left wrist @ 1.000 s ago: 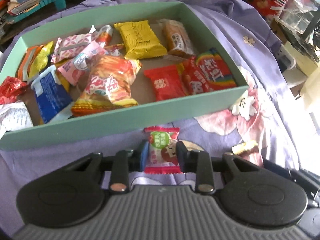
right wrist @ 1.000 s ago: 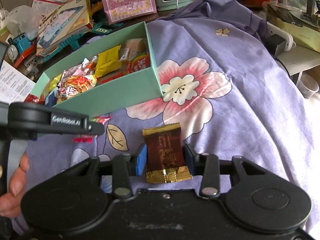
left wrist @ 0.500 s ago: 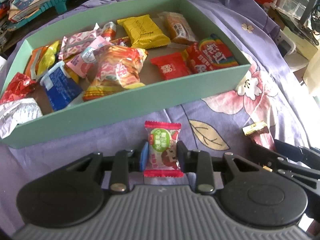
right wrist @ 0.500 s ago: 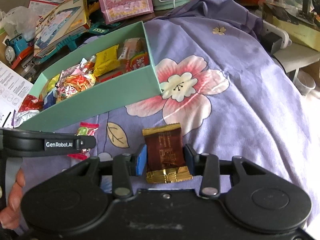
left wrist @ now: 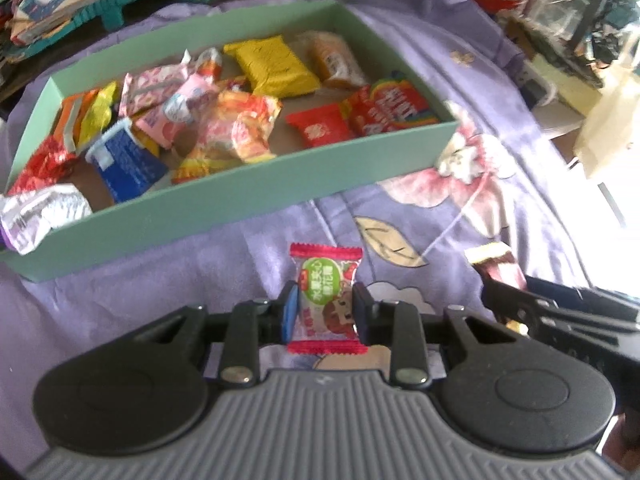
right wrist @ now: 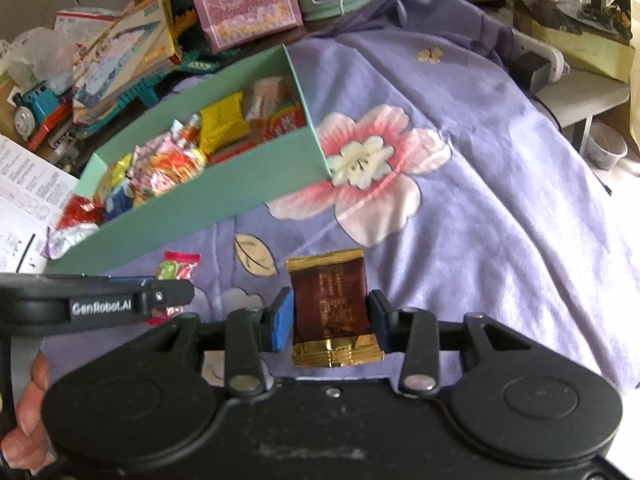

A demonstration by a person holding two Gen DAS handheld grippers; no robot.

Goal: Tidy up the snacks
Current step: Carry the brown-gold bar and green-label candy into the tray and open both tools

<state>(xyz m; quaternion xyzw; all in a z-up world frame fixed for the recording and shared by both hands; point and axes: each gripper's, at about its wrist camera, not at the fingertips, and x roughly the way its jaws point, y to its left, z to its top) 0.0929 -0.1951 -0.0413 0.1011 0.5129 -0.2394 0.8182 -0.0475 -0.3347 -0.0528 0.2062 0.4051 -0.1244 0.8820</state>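
My left tool [left wrist: 325, 312] is clamped on a small red-edged candy [left wrist: 327, 300], its pads narrowed against the wrapper's sides, the candy standing upright between them above the purple cloth [left wrist: 160, 280]. Ahead of that tool lies the green box [left wrist: 248, 196], its long wall facing me, filled with snacks: a yellow pack [left wrist: 272, 65], a red pack [left wrist: 320, 128], a blue pack [left wrist: 126, 162] and others. My right tool [right wrist: 329, 314] grips a brown bar [right wrist: 330, 300] with gold ends, the pads pressed to its two long edges, set somewhat wider than the left. From the right tool the box [right wrist: 224, 192] sits ahead and to the left, near a pink flower printed on the cloth [right wrist: 500, 200]. The left tool [right wrist: 120, 304] shows just left of the right one, candy [right wrist: 176, 270] in its tips. A hand [right wrist: 28, 412] holds it at the lower left edge.
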